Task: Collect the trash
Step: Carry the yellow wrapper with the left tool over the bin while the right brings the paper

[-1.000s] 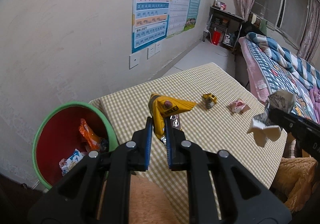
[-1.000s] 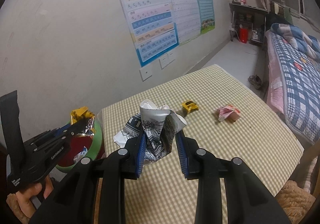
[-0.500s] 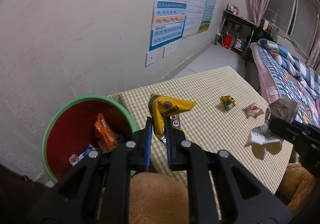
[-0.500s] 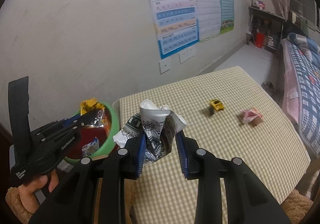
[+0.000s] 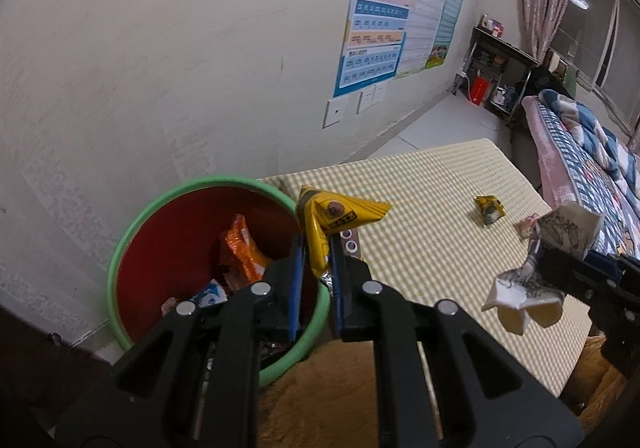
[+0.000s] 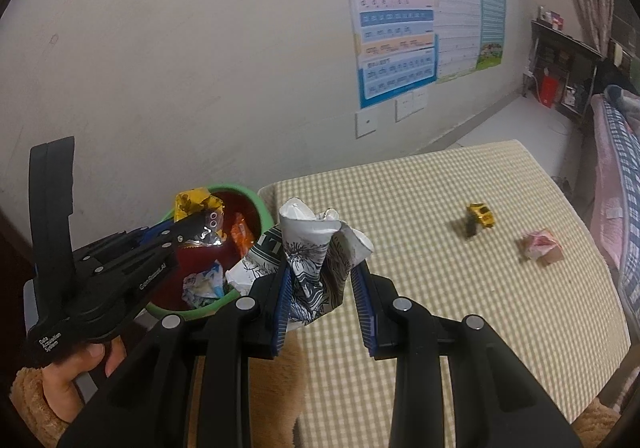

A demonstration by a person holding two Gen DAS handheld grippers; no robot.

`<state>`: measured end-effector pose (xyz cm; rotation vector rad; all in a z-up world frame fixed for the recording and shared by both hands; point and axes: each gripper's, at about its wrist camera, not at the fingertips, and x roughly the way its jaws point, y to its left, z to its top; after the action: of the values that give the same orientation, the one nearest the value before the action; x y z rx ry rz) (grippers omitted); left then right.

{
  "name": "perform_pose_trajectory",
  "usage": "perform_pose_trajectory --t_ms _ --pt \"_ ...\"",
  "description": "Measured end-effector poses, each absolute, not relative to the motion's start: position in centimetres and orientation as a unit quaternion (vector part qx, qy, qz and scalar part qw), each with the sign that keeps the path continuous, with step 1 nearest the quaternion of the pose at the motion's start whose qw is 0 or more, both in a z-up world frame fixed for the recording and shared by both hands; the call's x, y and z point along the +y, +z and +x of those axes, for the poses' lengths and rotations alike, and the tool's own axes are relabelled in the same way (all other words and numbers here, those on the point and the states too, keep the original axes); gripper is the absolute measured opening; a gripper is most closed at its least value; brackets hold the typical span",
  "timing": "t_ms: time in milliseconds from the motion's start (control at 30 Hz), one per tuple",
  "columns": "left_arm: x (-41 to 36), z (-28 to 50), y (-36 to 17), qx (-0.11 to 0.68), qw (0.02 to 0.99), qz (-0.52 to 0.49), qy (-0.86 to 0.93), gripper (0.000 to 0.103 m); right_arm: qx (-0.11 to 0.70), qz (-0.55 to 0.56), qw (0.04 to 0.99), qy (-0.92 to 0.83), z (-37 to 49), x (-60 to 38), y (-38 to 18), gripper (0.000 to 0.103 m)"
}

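Left gripper (image 5: 317, 280) fingers pinch a light, slippery yellow wrapper (image 5: 332, 220) over the bin (image 5: 132, 232); right gripper (image 6: 322, 300) fingers clamp soft crumpled paper (image 6: 316, 248) mid-body, beside it.

Your way into the bin (image 5: 120, 248) is open from above: its mouth is unblocked, with wrappers (image 5: 242, 252) only low inside. The wall (image 5: 160, 88) crowds its far side, the table (image 5: 440, 248) edge seems to touch its right rim. Two scraps (image 6: 480, 214) sit well apart farther along the tabletop.
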<state>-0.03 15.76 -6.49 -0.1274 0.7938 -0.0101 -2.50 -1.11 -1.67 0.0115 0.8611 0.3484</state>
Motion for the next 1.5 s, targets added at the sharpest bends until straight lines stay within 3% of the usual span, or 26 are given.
perform_pose_trajectory --t_ms 1500 --pt "24.0 0.7 -12.3 0.444 0.888 -0.100 0.072 0.012 0.452 -0.031 0.862 0.229 0.0 6.5 -5.8 0.030"
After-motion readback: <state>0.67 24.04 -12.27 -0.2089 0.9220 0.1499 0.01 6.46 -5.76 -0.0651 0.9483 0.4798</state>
